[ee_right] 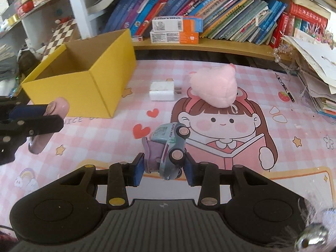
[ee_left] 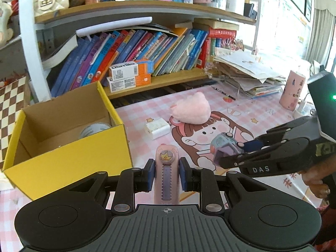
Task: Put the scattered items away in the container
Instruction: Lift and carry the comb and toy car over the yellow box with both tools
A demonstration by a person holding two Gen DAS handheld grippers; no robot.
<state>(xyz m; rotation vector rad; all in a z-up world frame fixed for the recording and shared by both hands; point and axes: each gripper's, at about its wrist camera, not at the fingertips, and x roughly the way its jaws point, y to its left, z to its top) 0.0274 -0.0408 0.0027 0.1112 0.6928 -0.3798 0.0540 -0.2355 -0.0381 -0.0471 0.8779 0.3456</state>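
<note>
My left gripper [ee_left: 166,175] clamps a pink utility knife [ee_left: 166,176]; my right gripper [ee_right: 164,169] pinches a toy truck [ee_right: 170,149] above the pink checked cartoon mat [ee_right: 231,189]. The yellow box [ee_right: 84,84] sits by the bookshelf [ee_right: 210,44], near a pink plush [ee_right: 214,88] and white charger [ee_right: 162,91].

left gripper [ee_left: 166,173] clamps pink cutter [ee_left: 166,176] | yellow box [ee_left: 69,147] left | toy truck [ee_left: 223,148] right

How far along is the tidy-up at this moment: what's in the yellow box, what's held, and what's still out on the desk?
Done: a roll of tape lies in the yellow box. In hand: the left gripper is shut on a pink utility knife, and the right gripper is shut on a toy truck, both lifted off the desk mat. Left: the white charger and pink plush toy.
</note>
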